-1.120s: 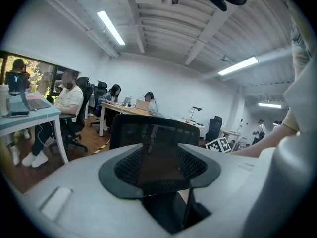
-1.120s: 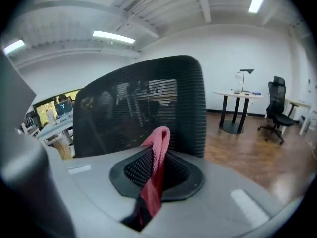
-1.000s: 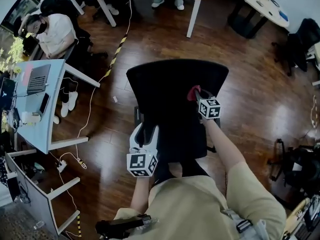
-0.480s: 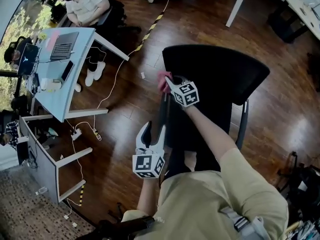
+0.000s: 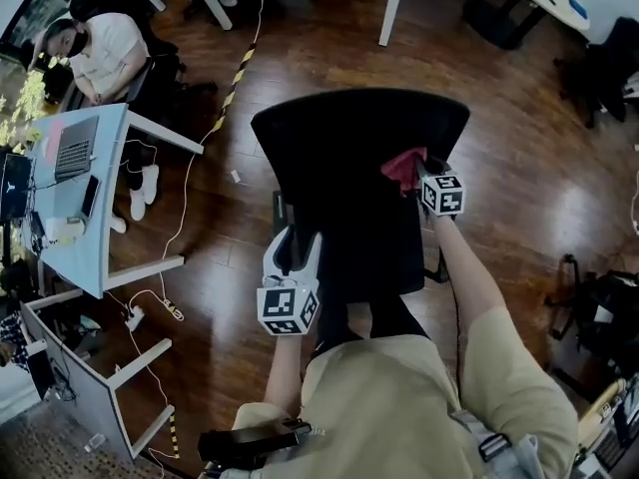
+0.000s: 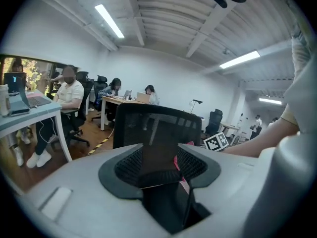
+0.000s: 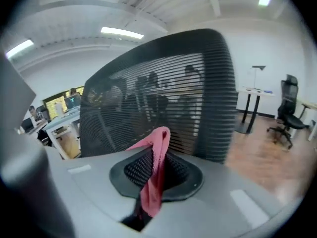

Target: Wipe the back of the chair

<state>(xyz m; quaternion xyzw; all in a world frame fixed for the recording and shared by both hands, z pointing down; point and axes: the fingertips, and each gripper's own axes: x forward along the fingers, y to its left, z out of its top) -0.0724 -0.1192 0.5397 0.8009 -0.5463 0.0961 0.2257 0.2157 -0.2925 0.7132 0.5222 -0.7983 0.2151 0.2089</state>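
A black mesh-backed office chair [image 5: 339, 148] stands in front of me on the wood floor. My right gripper [image 5: 421, 170] is shut on a pink cloth [image 5: 402, 168] and presses it to the right side of the chair back [image 7: 163, 93]. In the right gripper view the cloth [image 7: 157, 157] hangs folded between the jaws, right against the mesh. My left gripper [image 5: 297, 245] sits at the chair's left side, its jaws closed on a dark flat chair part [image 6: 159, 157], an armrest or side edge. The left gripper view also shows the chair back [image 6: 158, 123] and the right gripper's marker cube [image 6: 216, 142].
A pale desk [image 5: 110, 218] with a laptop stands at the left, and a person [image 5: 95, 53] sits beyond it. Cables, a power strip [image 5: 133, 317] and striped floor tape [image 5: 235, 93] lie left of the chair. White table legs [image 5: 391, 8] stand behind it and bags [image 5: 599, 317] at the right.
The right gripper has swept the pink cloth from the chair back's left edge across to its right side. The head view swung back. The left gripper kept its hold on the chair.
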